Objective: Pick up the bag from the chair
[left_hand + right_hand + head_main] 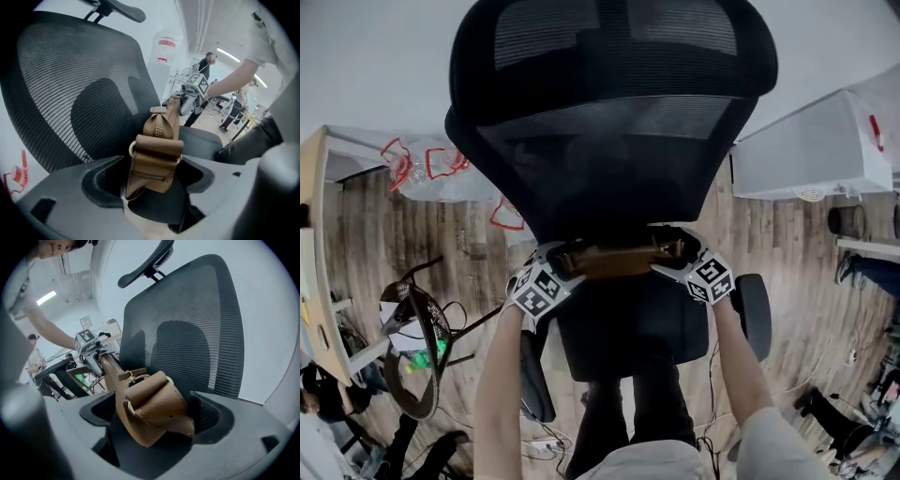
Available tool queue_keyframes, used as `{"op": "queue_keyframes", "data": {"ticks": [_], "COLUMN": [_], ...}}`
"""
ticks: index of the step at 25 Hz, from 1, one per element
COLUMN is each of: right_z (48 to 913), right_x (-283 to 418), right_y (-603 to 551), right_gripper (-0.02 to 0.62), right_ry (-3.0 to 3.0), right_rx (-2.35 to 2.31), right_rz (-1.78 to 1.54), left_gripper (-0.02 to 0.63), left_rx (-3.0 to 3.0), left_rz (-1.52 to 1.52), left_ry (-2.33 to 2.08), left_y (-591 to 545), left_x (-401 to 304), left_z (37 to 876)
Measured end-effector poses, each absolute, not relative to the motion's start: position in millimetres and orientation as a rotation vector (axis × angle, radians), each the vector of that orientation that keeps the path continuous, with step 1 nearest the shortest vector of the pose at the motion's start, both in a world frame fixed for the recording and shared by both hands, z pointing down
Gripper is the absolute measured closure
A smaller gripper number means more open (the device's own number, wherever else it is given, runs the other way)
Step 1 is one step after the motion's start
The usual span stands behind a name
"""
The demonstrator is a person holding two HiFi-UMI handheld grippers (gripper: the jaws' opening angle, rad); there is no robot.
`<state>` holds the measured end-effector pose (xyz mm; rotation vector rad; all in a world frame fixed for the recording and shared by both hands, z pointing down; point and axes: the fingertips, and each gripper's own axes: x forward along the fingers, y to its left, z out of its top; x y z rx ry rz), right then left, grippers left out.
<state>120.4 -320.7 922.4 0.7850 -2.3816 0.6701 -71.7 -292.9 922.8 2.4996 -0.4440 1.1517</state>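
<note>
My left gripper (562,267) is clamped on one end of the brown bag (617,262), and my right gripper (675,255) on the other. The bag stretches between them over the chair's (609,122) seat, just before its mesh back.

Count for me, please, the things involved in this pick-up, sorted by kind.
1 brown bag
1 black mesh chair
2 tools: left tool and right tool, each clamped on one end of the bag
Total: 4
</note>
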Motion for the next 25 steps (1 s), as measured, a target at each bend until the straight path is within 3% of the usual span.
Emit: {"op": "queue_keyframes", "data": {"ticks": [6,9,10,16,25], "right_z": [945,954,954,947,886], "right_x": [120,117,116,114,123], "right_y": [-303,-300,-299,-283,-272], "right_gripper": [0.123,0.295,0.308,0.351,0.365], "right_ry": [-2.31,-2.266,-2.263,-2.242,-2.269], "right_rx": [0.666,0.682,0.698,0.734,0.856], "right_rz": [0.559,0.534,0.533,0.524,0.529], "left_gripper": [0.296,0.348,0.357,0.376,0.385], "left_rx": [2.493,2.486,2.485,2.51,2.583], "left_rz": [1.228,1.264,1.271,1.306,1.283], "left_ry": [-0.44,-0.442,-0.449,-0.463,-0.43], "left_y": [-286,-284,-283,-280,-287], "left_x": [-57,-54,-54,-56,-48], "left_z": [937,936,936,930,870]}}
